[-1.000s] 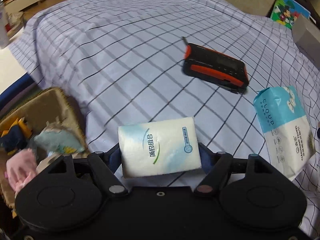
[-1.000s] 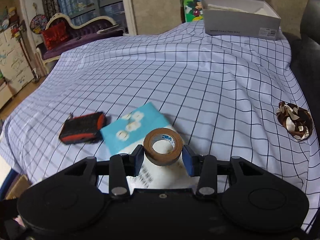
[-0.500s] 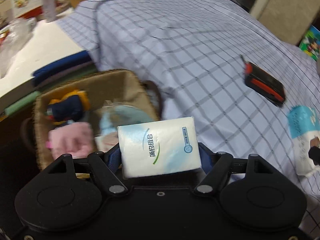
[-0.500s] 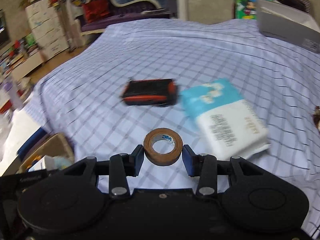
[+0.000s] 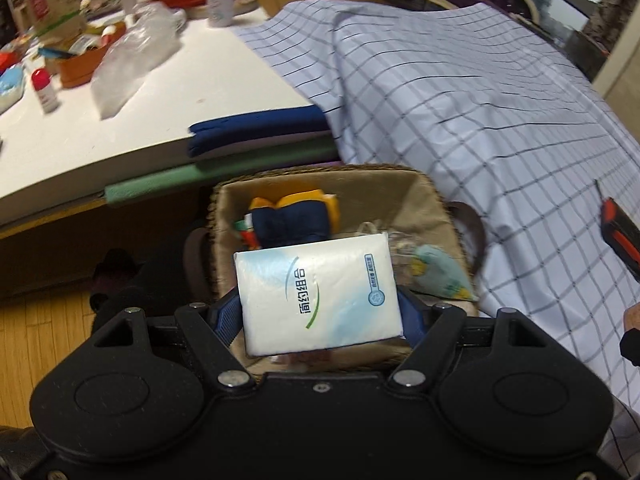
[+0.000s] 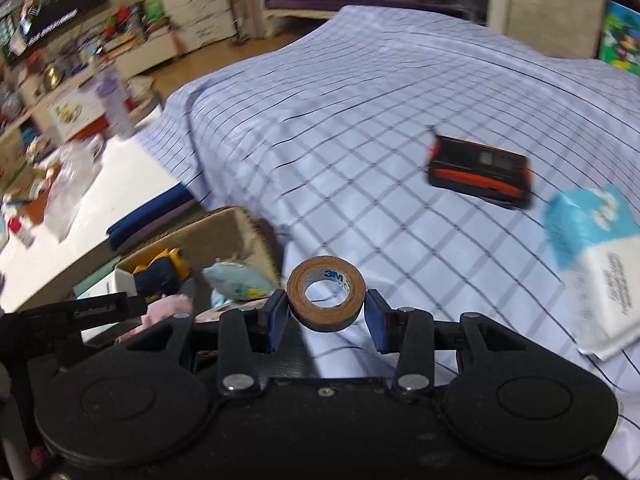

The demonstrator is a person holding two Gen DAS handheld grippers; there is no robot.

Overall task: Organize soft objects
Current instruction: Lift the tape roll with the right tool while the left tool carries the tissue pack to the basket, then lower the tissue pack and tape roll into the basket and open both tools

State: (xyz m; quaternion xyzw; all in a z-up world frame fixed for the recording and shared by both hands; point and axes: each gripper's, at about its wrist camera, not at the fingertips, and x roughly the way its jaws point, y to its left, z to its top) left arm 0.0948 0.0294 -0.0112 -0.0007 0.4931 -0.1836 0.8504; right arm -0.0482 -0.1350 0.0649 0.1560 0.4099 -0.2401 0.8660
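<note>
we see the left claw (image 5: pixel 320 316) pinching a white tissue pack (image 5: pixel 316 294) by its two short sides, the blue pads pressed against it. the pack hangs over the woven basket (image 5: pixel 432 204), which stands on the floor just beside the left edge of the bed (image 5: pixel 460 92) with its checked sheet. inside the basket lie a navy and yellow soft toy (image 5: pixel 292 220) at the far side and a pale green soft piece (image 5: pixel 436 272) at the right.

the right claw (image 6: pixel 326 314) is closed on a brown roll of tape (image 6: pixel 326 300), held from both sides with its hole facing us. this roll sits over the near part of the bed, just right of the basket (image 6: pixel 236 220). farther right on the sheet lie a black and orange device (image 6: pixel 480 172) and a blue and white wipes pack (image 6: pixel 596 260), near one another. a white surface (image 5: pixel 168 92) with clutter stretches off to the far left.
</note>
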